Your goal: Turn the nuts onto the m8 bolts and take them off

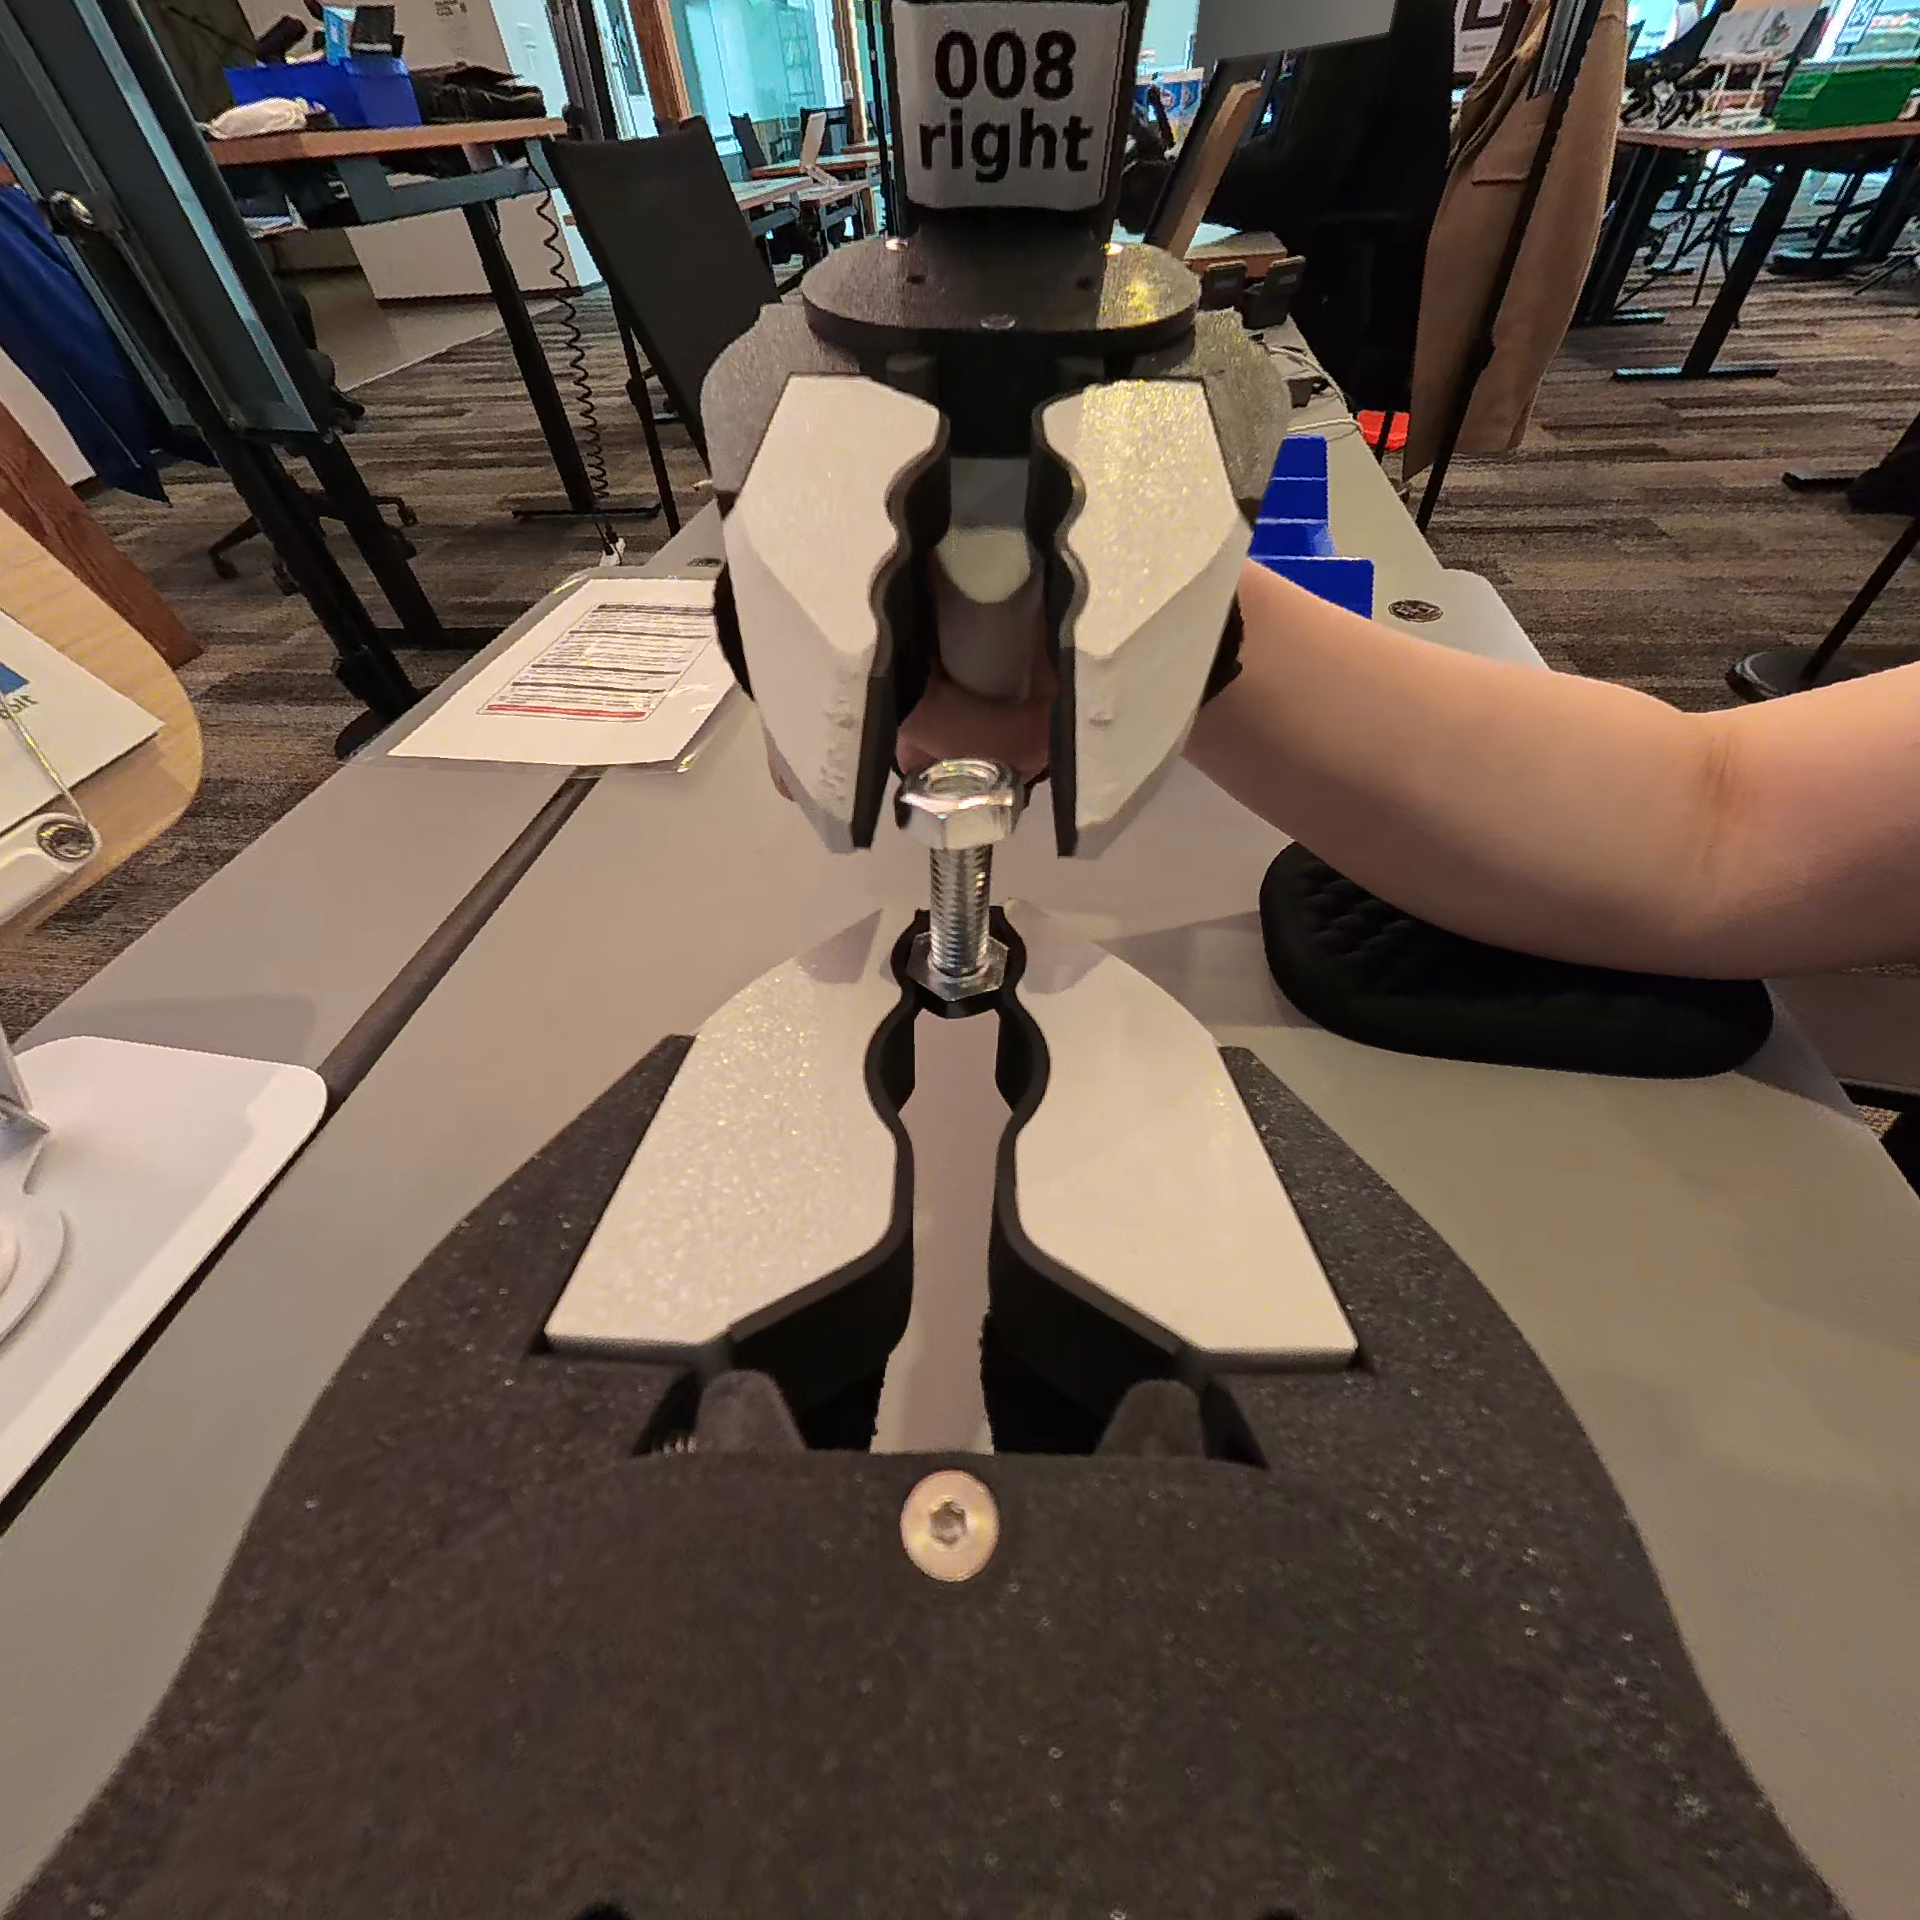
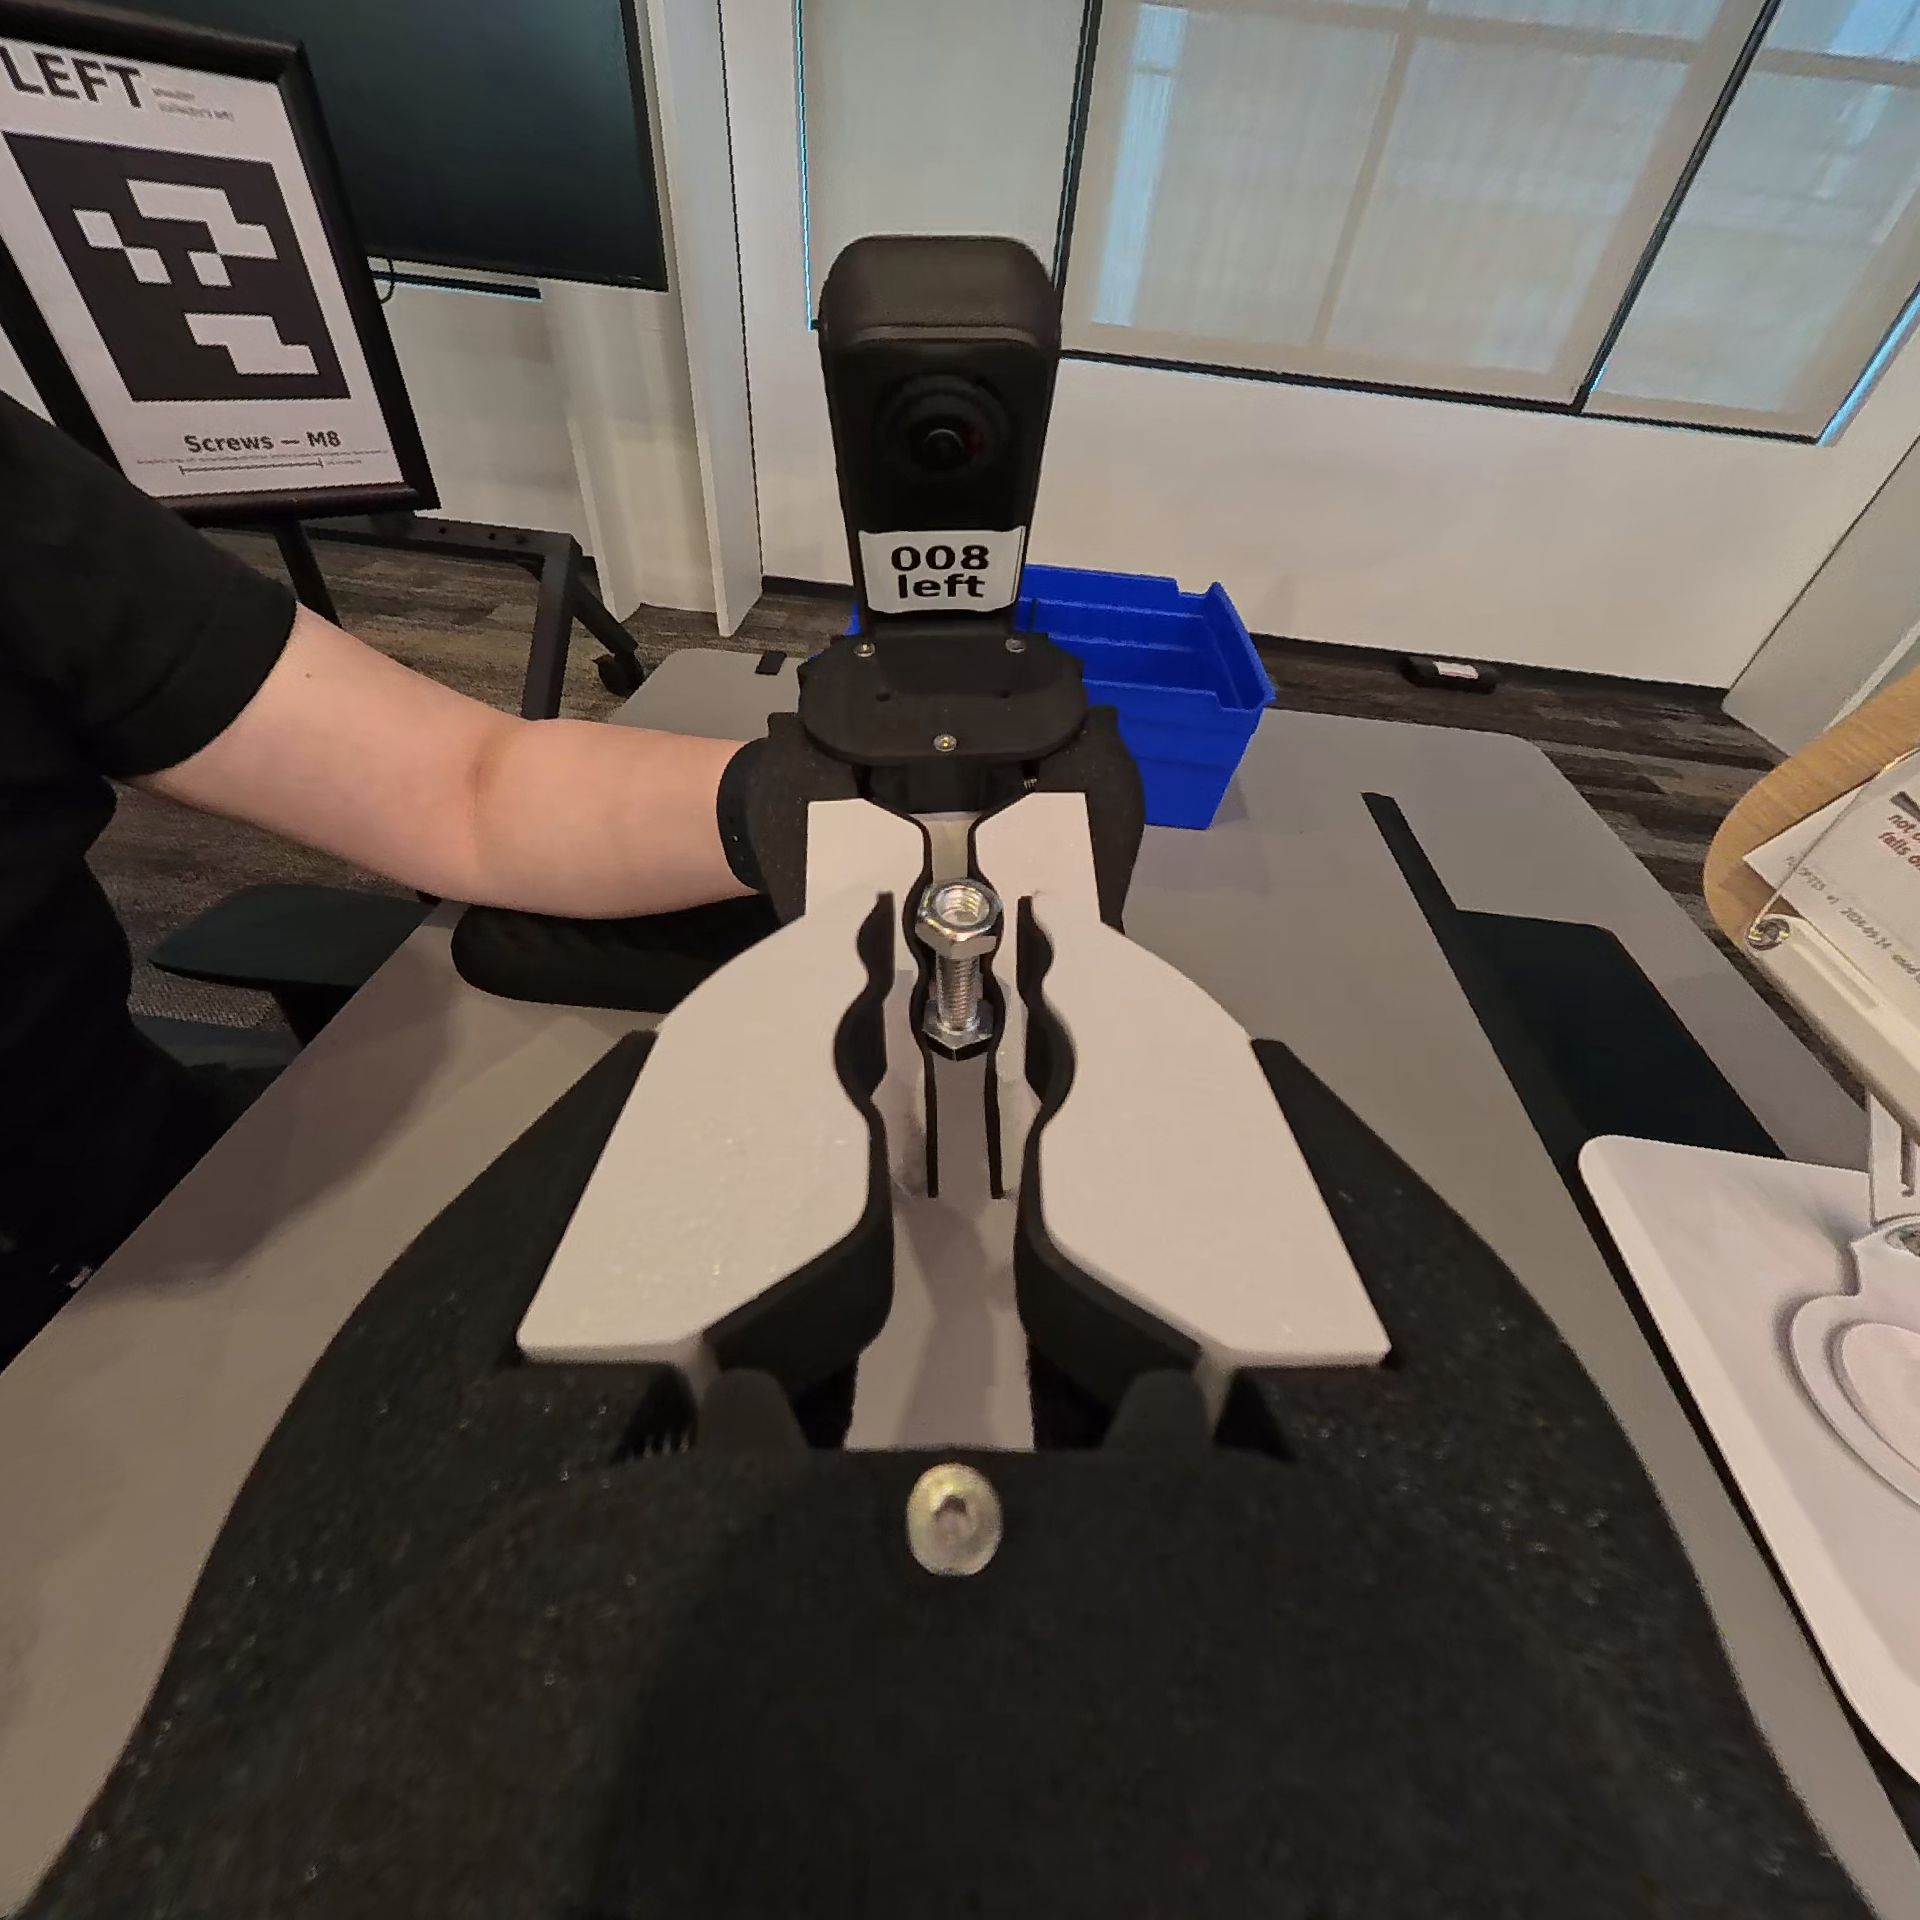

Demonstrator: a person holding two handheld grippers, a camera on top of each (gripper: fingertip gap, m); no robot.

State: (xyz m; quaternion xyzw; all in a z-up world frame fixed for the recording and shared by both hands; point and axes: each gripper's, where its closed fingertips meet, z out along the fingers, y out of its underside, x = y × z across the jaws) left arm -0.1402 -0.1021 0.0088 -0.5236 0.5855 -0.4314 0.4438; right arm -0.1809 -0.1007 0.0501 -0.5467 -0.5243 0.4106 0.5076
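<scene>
A silver M8 bolt (image 1: 954, 914) stands upright over the grey table (image 1: 520, 1039). My left gripper (image 1: 956, 971) is shut on the bolt's hex head, which sits in the notch near its fingertips. A silver nut (image 1: 958, 805) sits at the top end of the thread. My right gripper (image 1: 971, 831) faces me from the far side, its jaws on either side of the nut with a small gap showing. In the right wrist view the nut (image 2: 958, 925) lies between the tips of my right gripper (image 2: 956, 909), and the bolt (image 2: 954, 987) runs down to the left gripper's pads.
A blue bin (image 2: 1143, 686) stands behind the left gripper. A black arm-rest pad (image 1: 1507, 977) lies under a person's forearm (image 1: 1558, 800). There is a laminated sheet (image 1: 582, 675) at the far left, a white base plate (image 2: 1766, 1351), and a framed marker sign (image 2: 197, 260). The left gripper's tips are roughly 5 cm from the right gripper's. The white base plate (image 2: 1766, 1351) lies around 35 cm away from my left fingertips.
</scene>
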